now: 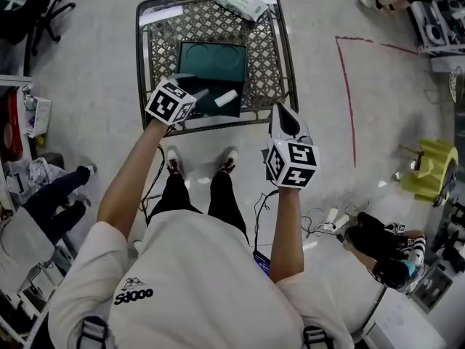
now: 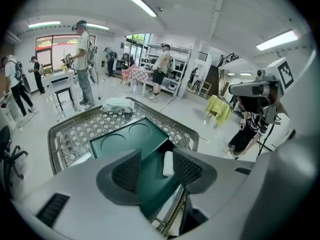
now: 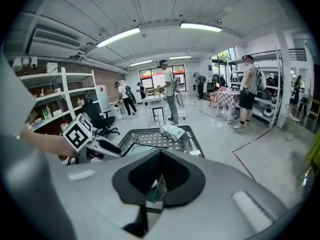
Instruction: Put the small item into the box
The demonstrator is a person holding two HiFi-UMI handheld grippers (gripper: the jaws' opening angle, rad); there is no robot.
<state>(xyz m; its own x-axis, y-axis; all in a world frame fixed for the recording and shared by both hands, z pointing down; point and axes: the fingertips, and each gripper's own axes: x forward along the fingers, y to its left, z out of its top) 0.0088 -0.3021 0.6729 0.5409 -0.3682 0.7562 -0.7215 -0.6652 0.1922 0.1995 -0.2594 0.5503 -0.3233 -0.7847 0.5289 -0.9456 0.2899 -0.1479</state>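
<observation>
**Item lies in the box, both grippers clear of it**

The left gripper [image 2: 157,159] hangs over the near left corner of the box. Its jaws are spread wide and nothing touches the pads. Seen along them, the small item [image 2: 168,163] lies below, loose on the box floor. Wide jaws over a free-lying item read to me as a drop completed, not a pick about to begin, so I judge the placing done. The right gripper [image 3: 159,156] has its jaws drawn together on nothing. It sits at about 4 o'clock of the table, outside the frame, and looks parked out of the way.

From the head view, the item [image 1: 225,98] is white and shaped like a short roll. It rests toward 4 o'clock inside the open dark green box [image 1: 211,64], whose far half shows two round impressions. The box stands on the near middle of a small table [image 1: 270,57] with a metal frame round a lattice top. A white packet [image 1: 241,2] lies on the far edge at 1 o'clock, well apart from the box.

The floor is pale and glossy. A red line [image 1: 352,107] runs at 3 o'clock, with a yellow object [image 1: 429,167] past it and an office chair [image 1: 33,9] at 10 o'clock. Other people stand among shelving under strip lights.
</observation>
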